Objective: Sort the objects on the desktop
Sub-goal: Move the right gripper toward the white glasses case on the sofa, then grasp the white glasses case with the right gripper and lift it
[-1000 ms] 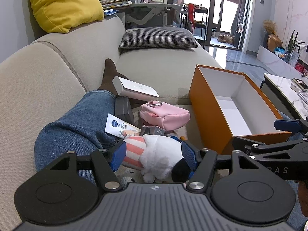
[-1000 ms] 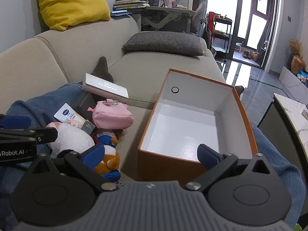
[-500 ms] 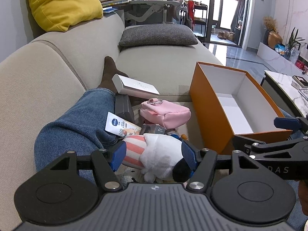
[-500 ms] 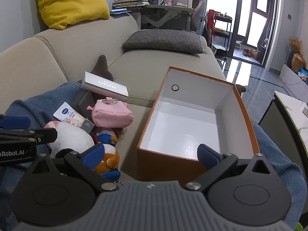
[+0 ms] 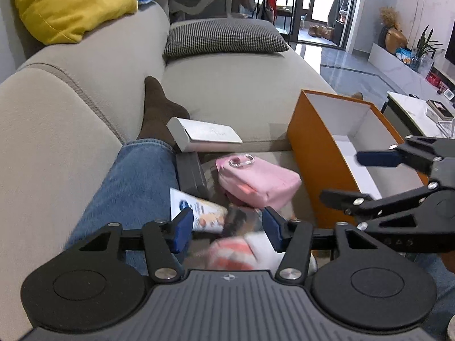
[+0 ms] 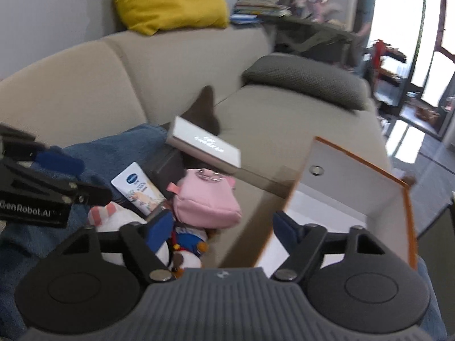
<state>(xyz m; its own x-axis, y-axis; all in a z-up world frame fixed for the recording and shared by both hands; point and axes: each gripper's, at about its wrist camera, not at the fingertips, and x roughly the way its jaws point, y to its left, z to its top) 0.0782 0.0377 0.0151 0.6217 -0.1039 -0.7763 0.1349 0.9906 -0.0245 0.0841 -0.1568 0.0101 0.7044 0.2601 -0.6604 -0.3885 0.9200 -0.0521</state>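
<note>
Sofa (image 5: 71, 119): beige, carries everything; yellow cushion (image 5: 71, 2) on backrest at 11 o'clock, checked cushion (image 5: 224, 38) on seat at 12.
Leg (image 5: 133, 184): person's, blue jeans, dark sock (image 5: 157, 110), lying along the seat at 9 o'clock of the pile.
Cream tube (image 5: 196, 213): white w/ blue logo, leaning on the jeans, just ahead of left tongs' left finger.
Dark case (image 5: 192, 173): flat, between jeans & pouch, partly under the white box.
White box (image 5: 204, 136): flat, closed, tilted on the sock, at 12 o'clock of the pouch.
Left tongs (image 5: 227, 231): closing, over plush toy; blurred there, can't tell if pads touch it.
Plush toy (image 6: 122, 221): white w/ pink-striped part, in front of the tube, at 7 o'clock of the pouch; second small plush (image 6: 189, 240) in blue beside it.
Pink pouch (image 5: 256, 179): metal ring on top, centre of pile, near the orange box's left wall.
Right tongs (image 6: 221, 227): closing, nothing between the fingers; hovering over the orange box's near-left corner.
Orange box (image 5: 315, 153): open, white inside, lying at 3 o'clock of the pile.
</note>
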